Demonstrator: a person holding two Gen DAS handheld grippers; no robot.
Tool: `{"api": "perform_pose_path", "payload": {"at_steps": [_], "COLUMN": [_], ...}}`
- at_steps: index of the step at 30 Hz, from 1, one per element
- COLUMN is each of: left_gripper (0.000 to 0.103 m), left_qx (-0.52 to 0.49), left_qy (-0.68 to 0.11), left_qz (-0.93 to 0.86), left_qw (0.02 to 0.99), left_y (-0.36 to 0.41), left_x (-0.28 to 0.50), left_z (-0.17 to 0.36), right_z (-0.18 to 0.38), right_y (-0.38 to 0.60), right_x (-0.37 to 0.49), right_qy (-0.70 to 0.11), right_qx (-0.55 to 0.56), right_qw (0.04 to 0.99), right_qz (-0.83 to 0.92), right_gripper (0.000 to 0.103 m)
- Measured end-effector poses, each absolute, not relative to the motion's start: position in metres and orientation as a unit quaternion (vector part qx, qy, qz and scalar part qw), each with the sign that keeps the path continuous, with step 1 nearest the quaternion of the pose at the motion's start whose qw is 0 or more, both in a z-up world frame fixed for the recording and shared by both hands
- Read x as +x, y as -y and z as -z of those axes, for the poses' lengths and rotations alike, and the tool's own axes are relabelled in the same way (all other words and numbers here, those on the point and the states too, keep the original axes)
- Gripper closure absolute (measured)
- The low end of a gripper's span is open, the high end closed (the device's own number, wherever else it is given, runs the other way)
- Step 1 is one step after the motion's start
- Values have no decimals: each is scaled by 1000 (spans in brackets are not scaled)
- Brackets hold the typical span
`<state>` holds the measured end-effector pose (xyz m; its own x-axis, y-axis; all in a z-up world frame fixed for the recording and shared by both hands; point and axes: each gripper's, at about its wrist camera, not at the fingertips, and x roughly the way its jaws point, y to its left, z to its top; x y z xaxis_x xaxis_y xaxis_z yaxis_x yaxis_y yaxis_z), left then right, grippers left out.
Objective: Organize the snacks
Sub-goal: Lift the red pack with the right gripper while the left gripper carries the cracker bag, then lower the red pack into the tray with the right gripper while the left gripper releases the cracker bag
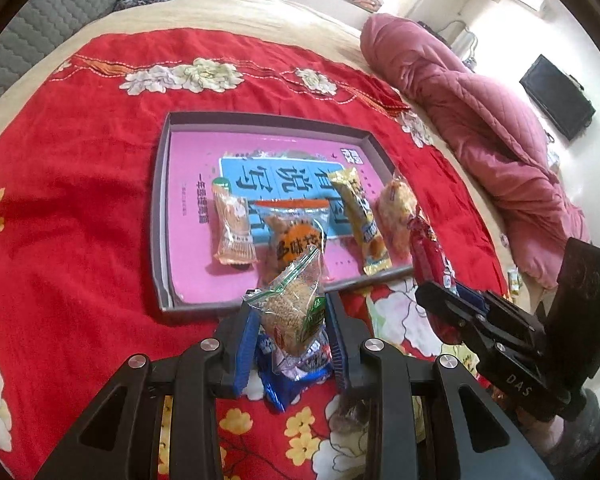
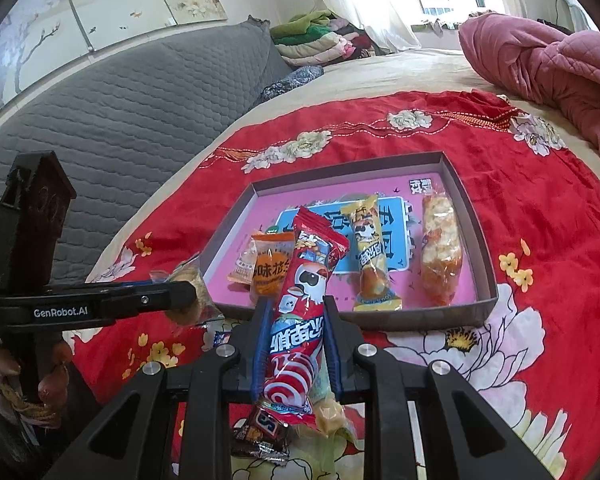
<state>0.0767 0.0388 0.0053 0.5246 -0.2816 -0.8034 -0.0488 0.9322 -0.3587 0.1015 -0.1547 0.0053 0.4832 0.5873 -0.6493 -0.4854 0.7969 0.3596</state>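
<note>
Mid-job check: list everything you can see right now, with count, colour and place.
Tray: one, grey rim, pink floor, on the red cloth.
Snack packets in tray: four, orange, clear and yellow, along the near side.
Red floral cloth: one, over the bed.
Pink quilt: one, bunched beside the cloth.
Loose wrappers: several, on the cloth under the grippers.
Clear-green packet: one, in the left gripper.
Red packet: one, in the right gripper.

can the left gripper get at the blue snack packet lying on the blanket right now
Probably not: the left gripper is shut on a clear packet of brown snack, so its jaws are full. The blue packet lies just beneath it.
</note>
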Motion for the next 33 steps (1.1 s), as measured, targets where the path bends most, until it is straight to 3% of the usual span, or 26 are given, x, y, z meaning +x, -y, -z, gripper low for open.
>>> {"api": "perform_pose_path", "payload": {"at_steps": [33], "left_gripper": [70], "left_qx": [-175], "left_qy": [-469], "left_qz": [61], "left_qw": [864], "left_y": [-40], "left_x": [117], "left_z": [-11], "right_z": [-28], "right_y": [140], "right_x": [133], "right_qy": [-369], "right_qx": [70], "right_qw": [877], "right_qz": [-301], "right_gripper": [78]}}
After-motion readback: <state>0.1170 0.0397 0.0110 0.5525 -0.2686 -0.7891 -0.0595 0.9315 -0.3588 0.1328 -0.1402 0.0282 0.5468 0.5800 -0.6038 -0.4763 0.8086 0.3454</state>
